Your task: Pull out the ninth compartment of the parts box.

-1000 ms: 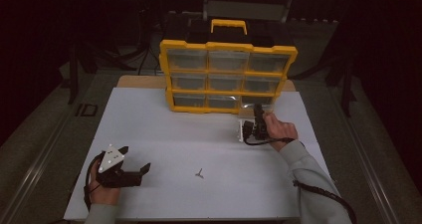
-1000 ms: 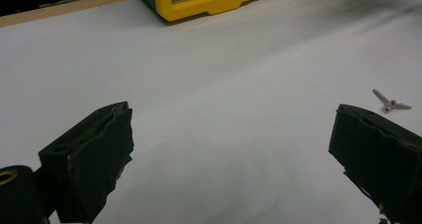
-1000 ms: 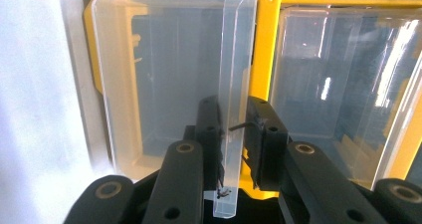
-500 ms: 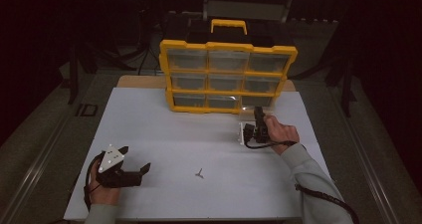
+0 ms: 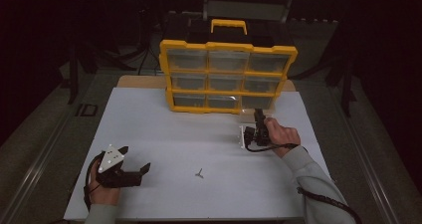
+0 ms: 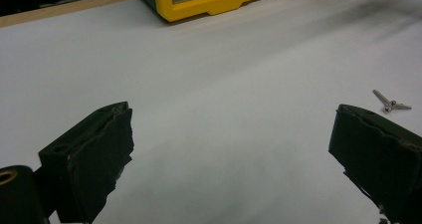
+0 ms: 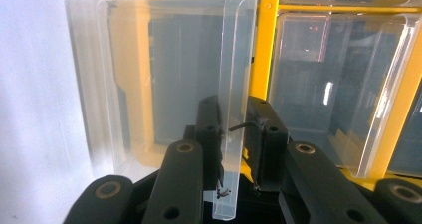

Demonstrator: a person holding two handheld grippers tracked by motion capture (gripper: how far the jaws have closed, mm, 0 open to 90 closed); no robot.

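While my left gripper (image 5: 134, 173) lay low on the white table (image 5: 164, 129) near its front left corner, its jaws stood spread wide with bare tabletop between them, as the left gripper view (image 6: 231, 149) confirmed. Just right of it, well clear of both jaws, a small metal screw (image 5: 199, 172) lay flat on the sheet; I saw the same screw (image 6: 390, 103) beyond the right-hand jaw in the left gripper view. Farther back, at the middle of the table, the yellow organizer (image 5: 229, 77) stood upright with its clear drawers facing me and its handle on top. To the right, my right gripper (image 5: 258, 118) reached up to the organizer's bottom row at its right end. In the right gripper view the jaws were drawn close and pinched the front wall of a clear plastic drawer (image 7: 169, 69), one pad on each face of the thin wall, my right gripper (image 7: 234, 139) gripping it near its lower edge. The drawer stuck partly out of the yellow frame. I could not tell whether it held anything.
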